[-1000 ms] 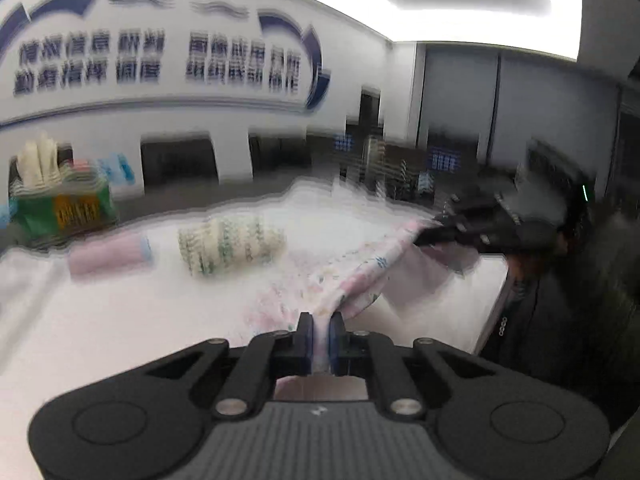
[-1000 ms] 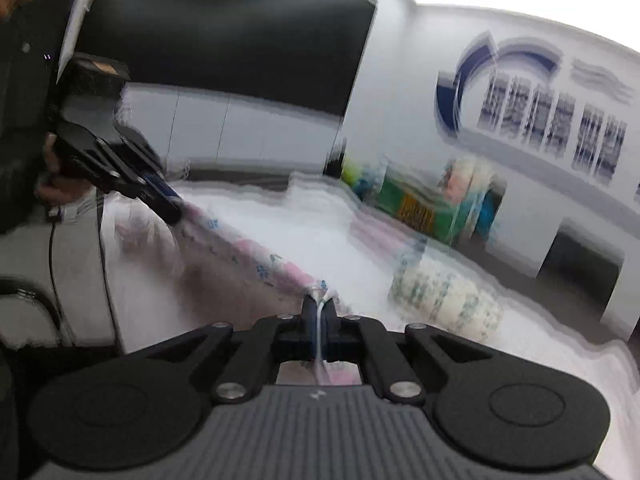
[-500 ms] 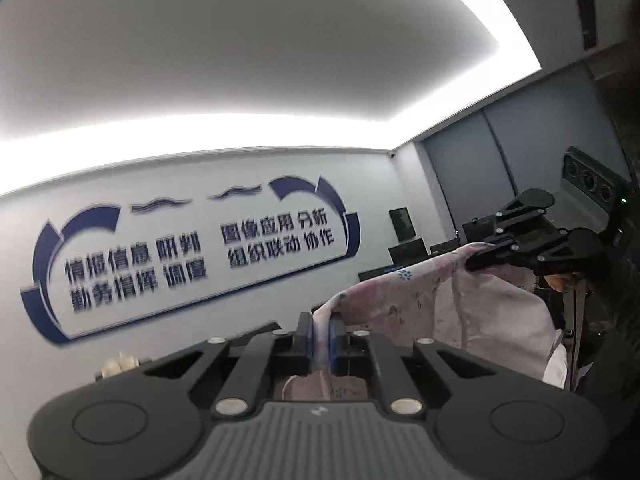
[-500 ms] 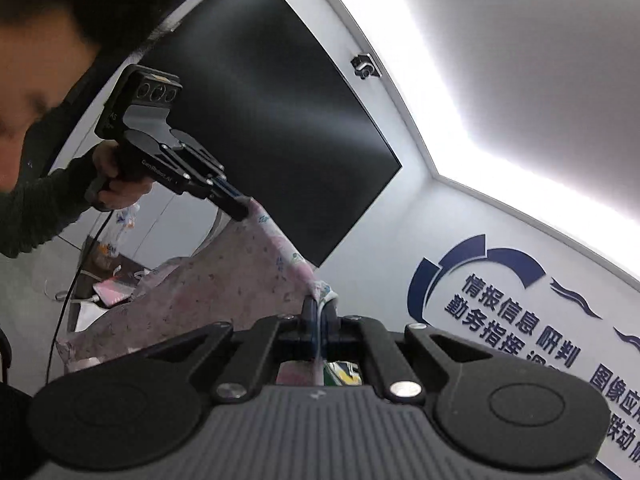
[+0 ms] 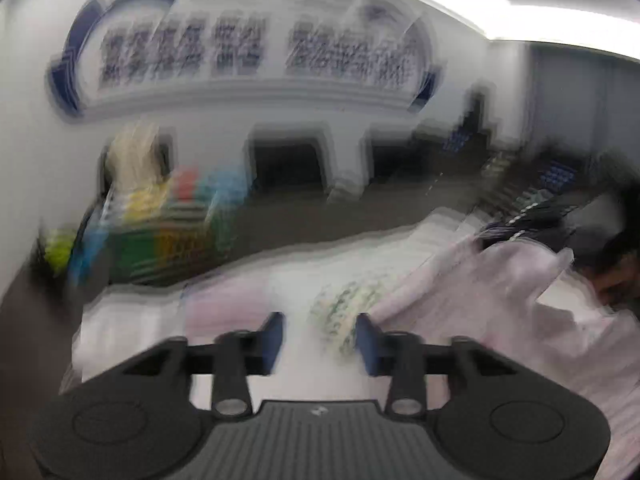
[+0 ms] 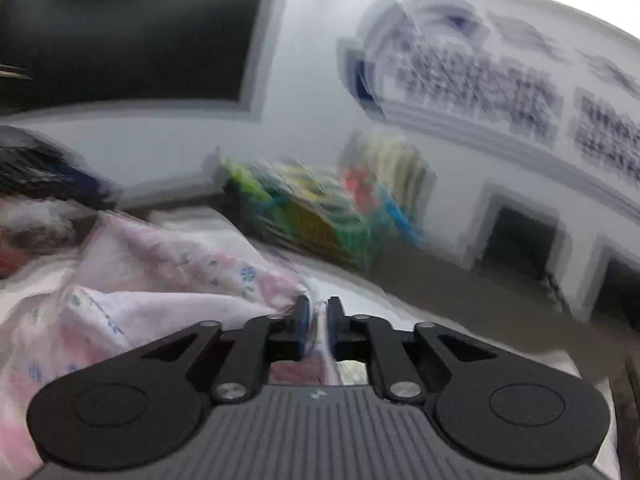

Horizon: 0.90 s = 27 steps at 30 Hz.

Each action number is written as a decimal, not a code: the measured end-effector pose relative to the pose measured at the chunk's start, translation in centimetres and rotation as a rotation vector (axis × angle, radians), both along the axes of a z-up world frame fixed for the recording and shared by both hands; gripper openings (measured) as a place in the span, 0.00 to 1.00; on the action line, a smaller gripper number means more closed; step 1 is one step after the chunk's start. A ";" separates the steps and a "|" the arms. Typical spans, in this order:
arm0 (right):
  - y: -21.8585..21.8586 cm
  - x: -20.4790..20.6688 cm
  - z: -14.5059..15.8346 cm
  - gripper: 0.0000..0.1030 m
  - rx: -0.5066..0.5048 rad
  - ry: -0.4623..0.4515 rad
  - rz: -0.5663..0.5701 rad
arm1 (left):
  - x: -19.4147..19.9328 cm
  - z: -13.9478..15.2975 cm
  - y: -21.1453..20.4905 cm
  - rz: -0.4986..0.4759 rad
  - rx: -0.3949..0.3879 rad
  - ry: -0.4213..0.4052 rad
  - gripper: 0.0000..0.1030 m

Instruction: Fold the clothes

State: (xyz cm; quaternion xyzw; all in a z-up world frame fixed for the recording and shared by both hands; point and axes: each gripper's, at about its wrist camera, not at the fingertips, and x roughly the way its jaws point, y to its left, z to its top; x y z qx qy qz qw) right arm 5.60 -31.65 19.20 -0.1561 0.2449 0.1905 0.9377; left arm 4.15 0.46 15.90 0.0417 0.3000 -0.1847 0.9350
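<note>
Left gripper [image 5: 319, 338]: jaws spread wide, nothing between them, only bare white table [image 5: 296, 288] in the gap. Just beyond the right fingertip, a rolled green-and-white patterned cloth [image 5: 348, 308] lying on the table; to its left, a pale pink folded piece [image 5: 226, 306], heavily blurred. Off to the right in the left wrist view, the pink floral garment [image 5: 520, 300] heaped on the table, not held by this gripper.

Right gripper [image 6: 318, 310]: jaws slightly parted, with a thin edge of the same pink floral garment [image 6: 168, 280] running through the narrow gap; whether still pinched or merely passing between the fingers cannot be told through the blur. Bulk of the garment bunched to the left of the fingers, spreading over the near left part of the table [image 6: 360, 284], with small blue and green flower prints visible on the pink-white fabric.

Farther back in both views: a green basket [image 5: 160, 236] of colourful items at the far edge of the table, smeared by motion. Behind it, a white wall with a blue logo and lettering [image 5: 248, 48], unreadable in the blur. In the right wrist view, a large dark screen [image 6: 132, 36] high on the left wall.
</note>
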 end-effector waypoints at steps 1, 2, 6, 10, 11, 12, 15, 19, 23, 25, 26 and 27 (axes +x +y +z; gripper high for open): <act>0.2 1.3 -2.3 0.09 -0.051 0.044 -0.069 | 0.4 -2.6 0.6 0.049 0.002 0.065 0.34; -0.2 1.8 -4.1 0.09 -0.075 0.068 -0.123 | -0.3 -4.5 1.5 0.074 -0.017 0.096 0.34; -3.4 -2.1 -6.6 0.44 -0.008 0.063 -0.219 | -7.4 -6.7 4.3 0.096 -0.140 0.030 0.51; -3.8 -10.3 -8.6 0.72 -0.057 0.010 -0.029 | -13.9 -7.8 4.3 0.018 -0.187 -0.076 0.78; -3.5 -12.2 -9.0 0.72 -0.071 -0.001 0.017 | -14.9 -8.3 3.4 -0.031 -0.166 -0.094 0.79; -3.1 -14.1 -9.5 0.72 -0.082 -0.010 0.065 | -15.8 -8.9 2.5 -0.080 -0.145 -0.111 0.79; -1.8 -18.6 -10.7 0.72 -0.044 0.021 0.249 | -17.5 -11.4 -0.2 -0.181 -0.074 -0.108 0.81; -1.0 -20.8 -12.5 0.64 -0.023 0.100 0.344 | -17.1 -14.4 -2.3 -0.206 0.052 -0.080 0.68; -2.7 -20.1 -12.0 0.12 0.018 0.129 0.289 | -16.0 -15.7 -0.4 -0.153 0.052 0.008 0.05; -3.5 -19.7 -11.7 0.12 0.038 0.144 0.261 | -16.9 -15.5 1.8 -0.126 0.000 0.012 0.06; -3.9 -19.5 -11.6 0.12 0.048 0.151 0.247 | -17.2 -15.4 2.7 -0.117 -0.030 0.011 0.14; -4.4 -19.3 -11.4 0.12 0.058 0.158 0.234 | -17.7 -15.2 3.6 -0.113 -0.071 0.007 0.21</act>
